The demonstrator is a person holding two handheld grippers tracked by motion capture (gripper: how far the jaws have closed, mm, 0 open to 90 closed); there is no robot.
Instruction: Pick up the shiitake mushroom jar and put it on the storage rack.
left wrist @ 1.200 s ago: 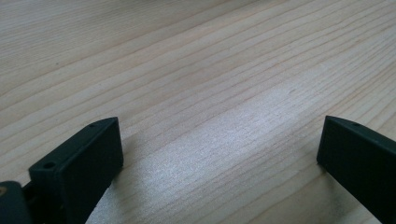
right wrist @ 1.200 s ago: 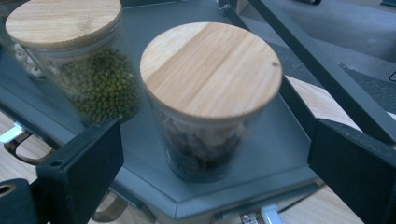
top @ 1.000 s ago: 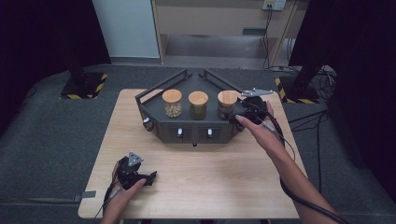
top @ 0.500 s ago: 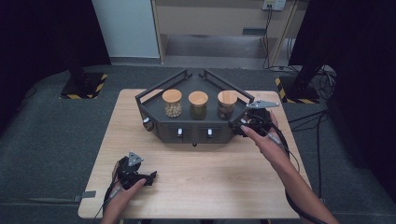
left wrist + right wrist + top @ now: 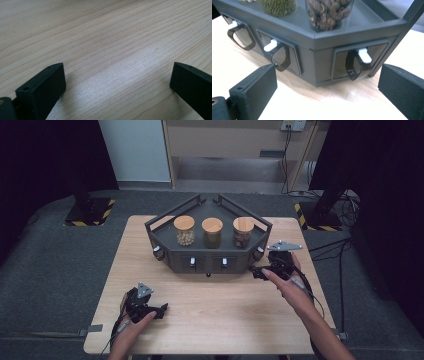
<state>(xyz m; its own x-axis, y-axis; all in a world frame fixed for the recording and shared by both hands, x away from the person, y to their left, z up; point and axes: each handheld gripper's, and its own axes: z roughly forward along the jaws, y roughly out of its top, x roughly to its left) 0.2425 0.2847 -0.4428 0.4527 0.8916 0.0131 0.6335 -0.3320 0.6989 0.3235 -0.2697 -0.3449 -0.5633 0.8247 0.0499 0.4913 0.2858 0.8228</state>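
Wooden table [image 5: 210, 320], yellow-black floor markings [image 5: 90, 212]

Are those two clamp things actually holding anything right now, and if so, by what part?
Nothing is held. The left hand-held gripper is open over bare table; the right hand-held gripper is open, facing a drawer handle.

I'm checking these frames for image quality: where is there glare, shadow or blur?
Left gripper view: a pale sheen on the table, grain fairly sharp. Right gripper view: the near tabletop washes out almost white, with shadow under the dark stand; the near claw jaws look soft. High view: evenly lit table, surroundings very dark.
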